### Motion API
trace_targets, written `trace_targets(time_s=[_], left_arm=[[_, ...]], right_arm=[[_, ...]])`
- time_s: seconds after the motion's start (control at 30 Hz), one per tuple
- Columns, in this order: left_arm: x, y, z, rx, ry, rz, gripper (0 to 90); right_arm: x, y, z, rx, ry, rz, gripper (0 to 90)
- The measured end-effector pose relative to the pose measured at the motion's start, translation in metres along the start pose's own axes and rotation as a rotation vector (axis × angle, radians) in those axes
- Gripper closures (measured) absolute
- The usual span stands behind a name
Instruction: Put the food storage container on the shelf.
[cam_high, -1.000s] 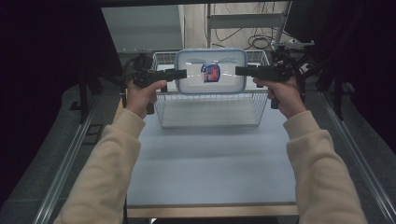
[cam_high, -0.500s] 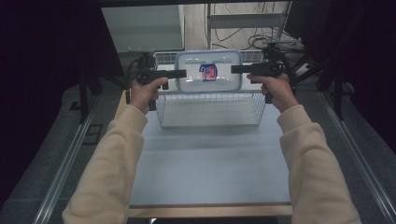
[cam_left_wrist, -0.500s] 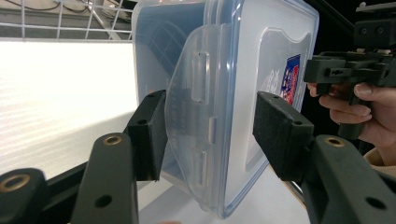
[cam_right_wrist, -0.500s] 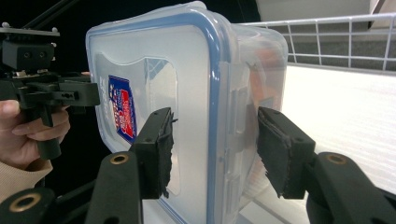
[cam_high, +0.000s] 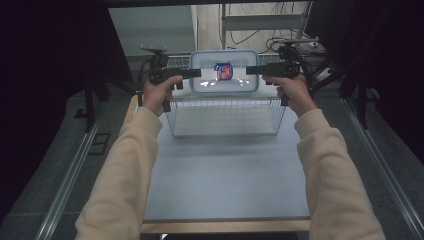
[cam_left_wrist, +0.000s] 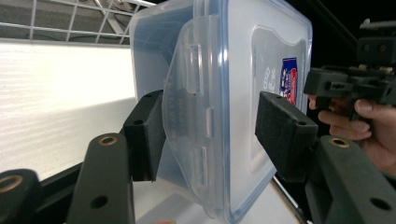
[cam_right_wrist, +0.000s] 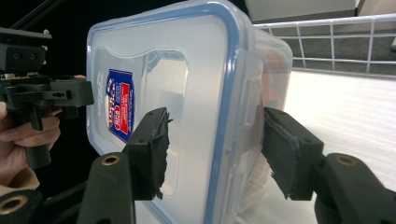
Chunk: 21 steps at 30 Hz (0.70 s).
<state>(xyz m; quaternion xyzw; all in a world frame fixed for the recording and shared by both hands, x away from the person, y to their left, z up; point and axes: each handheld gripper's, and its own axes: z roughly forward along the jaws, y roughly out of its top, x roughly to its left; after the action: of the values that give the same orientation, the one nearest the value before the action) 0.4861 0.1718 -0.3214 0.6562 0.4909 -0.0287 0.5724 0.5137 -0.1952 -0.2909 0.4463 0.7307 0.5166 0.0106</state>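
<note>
— Clear plastic, blue-rimmed: where was the container (cam_high: 224, 71)?

— It was over the far edge of the wire basket (cam_high: 226, 116), between both grippers.

— And the fingers?

— The left gripper (cam_left_wrist: 212, 133) and the right gripper (cam_right_wrist: 217, 149) straddled its two ends; both had just been opening, with pads near the container, not clearly pressing.

Table (cam_high: 225, 170) front free; wire basket (cam_high: 225, 117) blocks rear.

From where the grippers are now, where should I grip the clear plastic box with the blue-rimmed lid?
Grip the clear plastic box at its two short ends, from either side. A lid latch flap sits there, and each gripper's jaws already straddle the rim. The long sides look too wide.
</note>
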Motion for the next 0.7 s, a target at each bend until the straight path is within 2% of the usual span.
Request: trace_targets(time_s=[0.13, 0.2, 0.4, 0.6, 0.7], left_arm=[[0.004, 0.004, 0.004, 0.01, 0.008, -0.008, 41.4], [0.006, 0.005, 0.007, 0.007, 0.008, -0.026, 40.3], [0.011, 0.008, 0.013, 0.0, 0.007, -0.059, 37.8], [0.016, 0.008, 0.019, -0.006, 0.005, -0.079, 34.4], [0.018, 0.008, 0.022, -0.005, 0.005, -0.102, 31.3]], right_arm=[[-0.005, 0.001, 0.004, -0.009, 0.008, 0.04, 41.5], [-0.008, 0.002, 0.006, -0.012, 0.01, 0.057, 40.8], [-0.01, 0.004, 0.014, -0.014, -0.009, 0.081, 36.5], [-0.012, 0.004, 0.02, -0.02, -0.02, 0.13, 31.8], [-0.012, 0.003, 0.024, -0.015, -0.032, 0.153, 27.5]])
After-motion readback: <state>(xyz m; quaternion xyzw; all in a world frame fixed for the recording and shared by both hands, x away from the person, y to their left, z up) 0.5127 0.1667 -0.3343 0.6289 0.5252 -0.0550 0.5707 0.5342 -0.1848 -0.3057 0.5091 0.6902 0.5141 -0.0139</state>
